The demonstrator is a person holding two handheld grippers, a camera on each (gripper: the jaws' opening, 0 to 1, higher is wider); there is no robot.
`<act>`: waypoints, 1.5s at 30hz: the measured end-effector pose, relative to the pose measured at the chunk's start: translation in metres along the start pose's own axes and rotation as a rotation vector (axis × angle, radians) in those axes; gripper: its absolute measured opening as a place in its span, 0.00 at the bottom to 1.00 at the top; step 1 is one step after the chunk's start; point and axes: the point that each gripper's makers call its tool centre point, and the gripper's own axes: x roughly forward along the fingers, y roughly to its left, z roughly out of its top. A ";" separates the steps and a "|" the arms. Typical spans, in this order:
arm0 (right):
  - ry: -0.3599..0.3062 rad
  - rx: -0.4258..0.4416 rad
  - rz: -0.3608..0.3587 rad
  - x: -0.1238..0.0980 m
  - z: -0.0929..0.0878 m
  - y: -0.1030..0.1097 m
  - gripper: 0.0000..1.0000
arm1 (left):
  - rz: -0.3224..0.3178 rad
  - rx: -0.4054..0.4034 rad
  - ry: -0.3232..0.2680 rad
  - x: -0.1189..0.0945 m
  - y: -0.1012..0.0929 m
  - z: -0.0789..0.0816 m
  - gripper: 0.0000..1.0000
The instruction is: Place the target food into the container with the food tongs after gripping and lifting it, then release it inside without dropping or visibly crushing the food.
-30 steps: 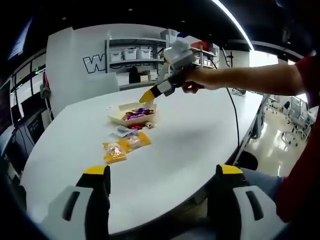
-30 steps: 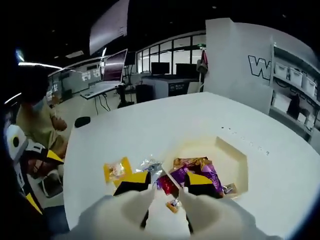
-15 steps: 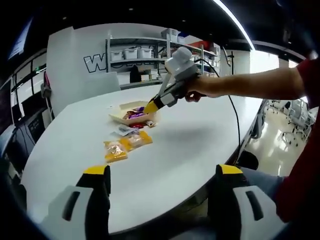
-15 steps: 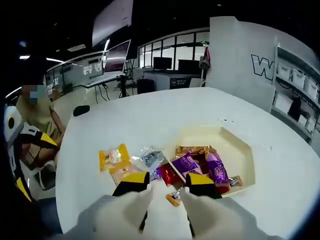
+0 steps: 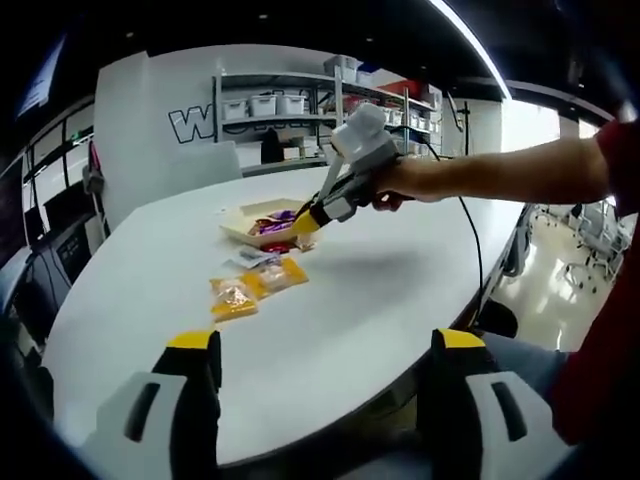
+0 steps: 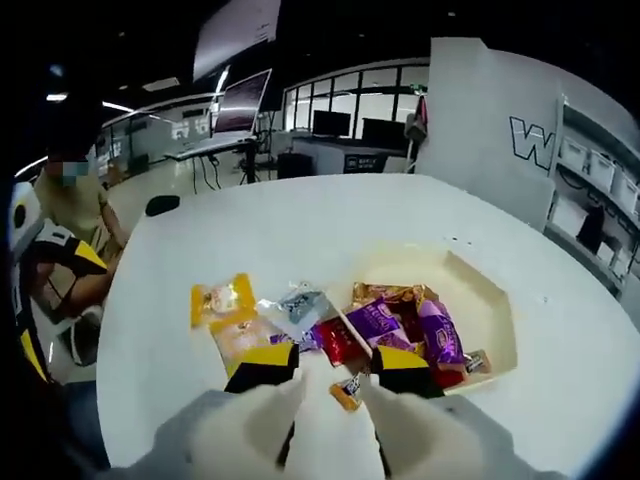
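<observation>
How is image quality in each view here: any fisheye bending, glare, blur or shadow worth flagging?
Left gripper view: strong fisheye bends the white table edge; the ceiling light strip blows out; a soft shadow lies under the right gripper. Right gripper view: the snack packets in the cream cardboard tray stay readable, while the background desks are soft.

The right gripper (image 6: 333, 366) is pulling back from over the cream tray (image 6: 493, 318) toward the near rim, now hovering above the small orange candy (image 6: 346, 393) on the bench (image 6: 300, 225).
</observation>
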 end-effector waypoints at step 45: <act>0.050 -0.111 0.020 -0.022 -0.034 0.015 0.24 | -0.015 0.015 -0.006 0.007 -0.006 0.004 0.83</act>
